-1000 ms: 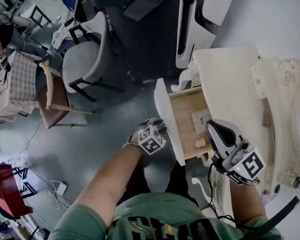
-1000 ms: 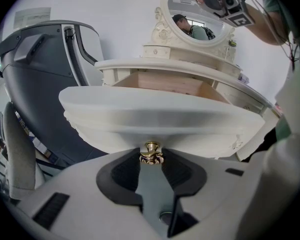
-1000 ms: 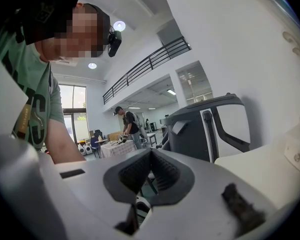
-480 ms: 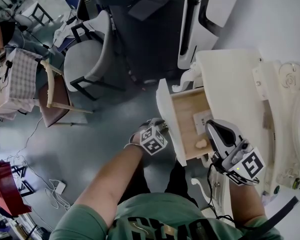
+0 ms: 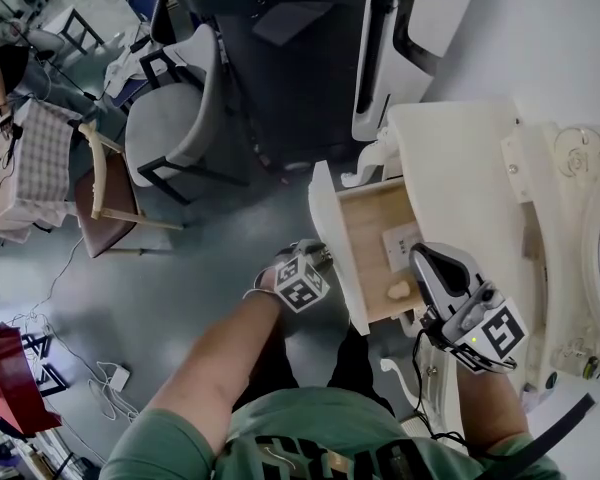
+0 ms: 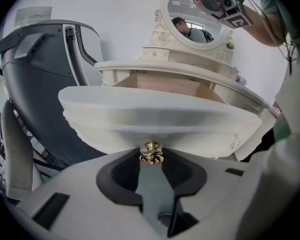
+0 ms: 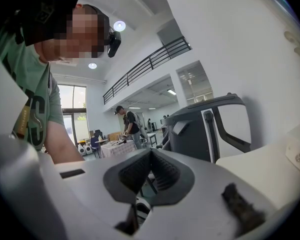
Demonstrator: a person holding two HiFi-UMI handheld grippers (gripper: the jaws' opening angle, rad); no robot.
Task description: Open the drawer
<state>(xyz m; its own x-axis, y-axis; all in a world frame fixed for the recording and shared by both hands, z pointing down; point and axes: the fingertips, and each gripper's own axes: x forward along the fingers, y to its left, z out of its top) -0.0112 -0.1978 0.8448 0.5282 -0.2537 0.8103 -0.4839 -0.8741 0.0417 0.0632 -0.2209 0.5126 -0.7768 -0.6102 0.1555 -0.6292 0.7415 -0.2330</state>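
Note:
The cream drawer point(image 5: 332, 253) stands pulled out of the dressing table point(image 5: 460, 158), and its wooden inside point(image 5: 370, 223) shows a white card and a small cream object. My left gripper point(image 5: 318, 256) is at the drawer front. In the left gripper view its pads point(image 6: 131, 171) close on the brass knob point(image 6: 151, 152) under the curved drawer front point(image 6: 160, 119). My right gripper point(image 5: 421, 253) hovers over the drawer's near right corner, away from the knob. In the right gripper view its jaws point(image 7: 151, 153) meet at the tips with nothing between them.
An oval mirror point(image 6: 200, 14) tops the table. A big dark machine point(image 5: 300, 58) stands behind the drawer. A grey chair point(image 5: 170, 118) and a wooden chair point(image 5: 105, 193) are to the left, with cables point(image 5: 100, 368) on the floor. People stand at a far table point(image 7: 122, 126).

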